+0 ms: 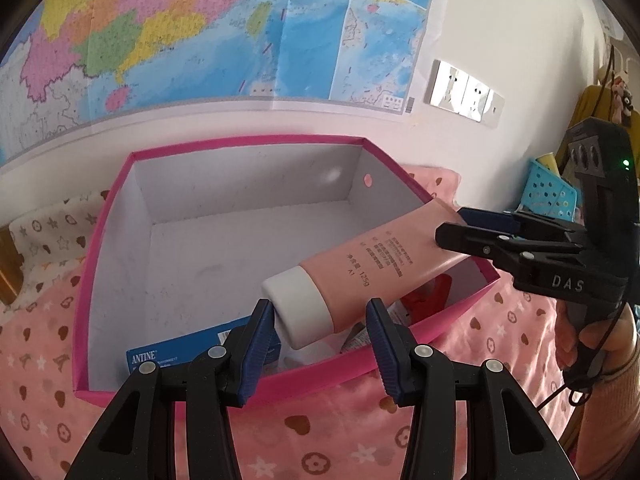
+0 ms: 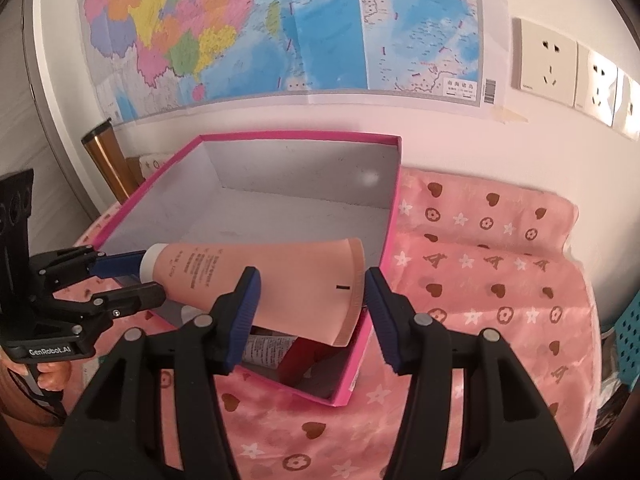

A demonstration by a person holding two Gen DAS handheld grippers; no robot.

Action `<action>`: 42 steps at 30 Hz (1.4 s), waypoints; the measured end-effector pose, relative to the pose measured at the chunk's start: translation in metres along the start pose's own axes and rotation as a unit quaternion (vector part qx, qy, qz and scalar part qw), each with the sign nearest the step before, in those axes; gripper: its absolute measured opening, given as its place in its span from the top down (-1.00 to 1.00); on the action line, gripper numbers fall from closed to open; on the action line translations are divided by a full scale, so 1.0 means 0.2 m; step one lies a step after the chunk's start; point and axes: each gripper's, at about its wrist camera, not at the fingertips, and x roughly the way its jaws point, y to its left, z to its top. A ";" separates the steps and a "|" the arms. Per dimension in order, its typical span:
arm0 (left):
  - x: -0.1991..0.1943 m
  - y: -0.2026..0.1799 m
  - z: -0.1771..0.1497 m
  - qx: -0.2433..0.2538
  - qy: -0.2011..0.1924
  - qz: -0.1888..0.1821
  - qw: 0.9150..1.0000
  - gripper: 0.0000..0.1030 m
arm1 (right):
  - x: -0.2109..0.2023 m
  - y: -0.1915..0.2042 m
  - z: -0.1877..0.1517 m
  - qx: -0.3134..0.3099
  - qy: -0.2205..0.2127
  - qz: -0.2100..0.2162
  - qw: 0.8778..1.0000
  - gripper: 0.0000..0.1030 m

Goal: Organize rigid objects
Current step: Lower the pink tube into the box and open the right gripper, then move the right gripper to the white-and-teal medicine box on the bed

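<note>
Two tongs on pink tube: left pinches cap, right pinches crimped end, over pink box.

The small print on the pink tube is too fine to be read. Under the tube, a red item and a white printed packet are mostly covered — neither can be identified. The blue carton is half hidden behind a finger, and the blue basket is cut off by the frame edge.
</note>
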 end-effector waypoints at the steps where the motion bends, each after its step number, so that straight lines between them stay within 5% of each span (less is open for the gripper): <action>1: 0.00 0.00 0.00 -0.001 0.001 -0.001 1.000 0.08 | 0.00 0.01 0.00 -0.006 0.001 -0.005 1.000 -0.13; 10: -0.01 -0.02 0.00 0.007 -0.004 -0.004 1.000 0.08 | 0.02 0.04 -0.01 -0.018 -0.002 -0.035 0.999 -0.30; 22: -0.17 -0.02 -0.07 0.018 -0.032 -0.014 0.999 -0.01 | -0.05 0.06 -0.07 -0.005 -0.010 -0.007 1.000 -0.30; 32: -0.44 0.08 -0.20 0.010 -0.071 -0.004 0.997 -0.16 | -0.21 0.22 -0.22 -0.005 -0.022 0.117 0.993 -0.30; 42: -0.42 0.28 -0.45 -0.041 -0.008 0.044 0.998 -0.16 | -0.05 0.48 -0.52 -0.015 0.082 0.213 0.973 -0.30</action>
